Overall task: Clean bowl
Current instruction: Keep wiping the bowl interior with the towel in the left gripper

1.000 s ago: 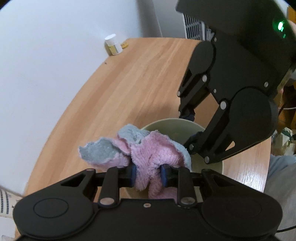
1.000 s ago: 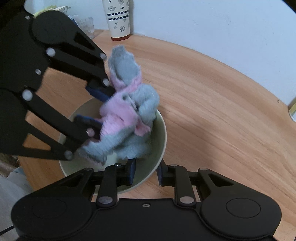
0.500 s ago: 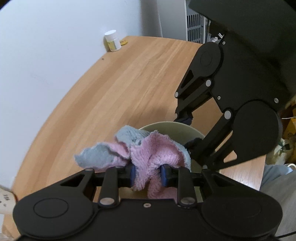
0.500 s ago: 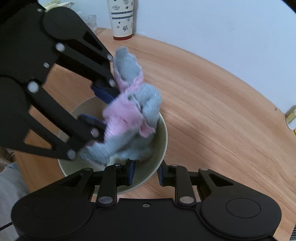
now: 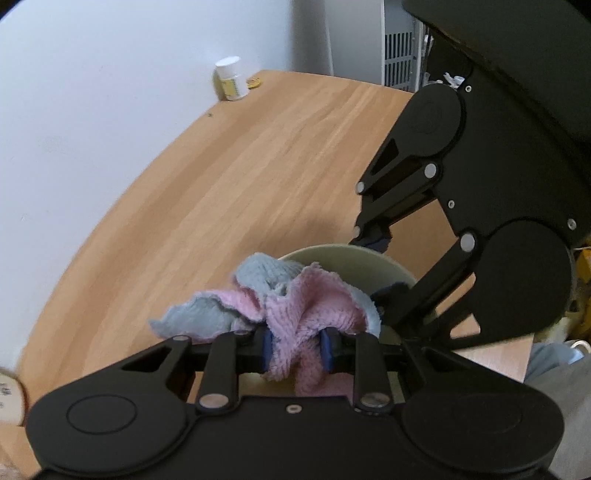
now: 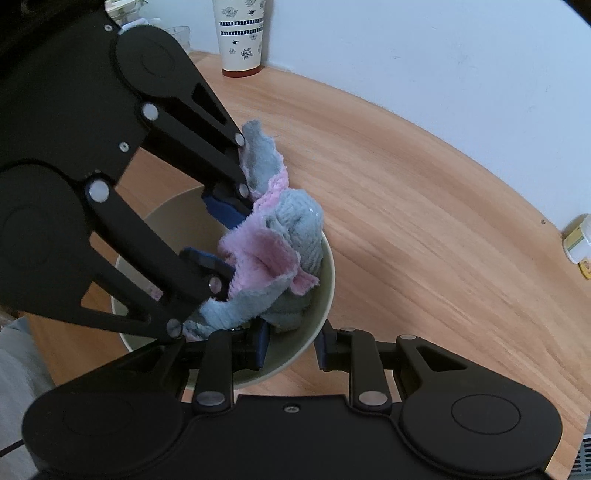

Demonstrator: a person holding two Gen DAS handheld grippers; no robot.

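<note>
My left tool (image 5: 297, 341) stays clenched on the cloth (image 5: 306, 301) and should scrub round the bowl (image 6: 325, 258) wall from 3 o'clock, while my right tool (image 6: 291, 345) pinches the rim at 6 o'clock firmly against the bench (image 6: 424, 206).

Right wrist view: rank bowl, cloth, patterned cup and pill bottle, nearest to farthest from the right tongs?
1. Bowl: its rim sits between the right tongs.
2. Cloth: just beyond, over the bowl, held by the left tongs.
3. Pill bottle: far right edge.
4. Patterned cup: top, by the wall.

Patterned cup (image 6: 242, 35), pill bottle (image 5: 230, 78), table (image 5: 229, 177).
</note>
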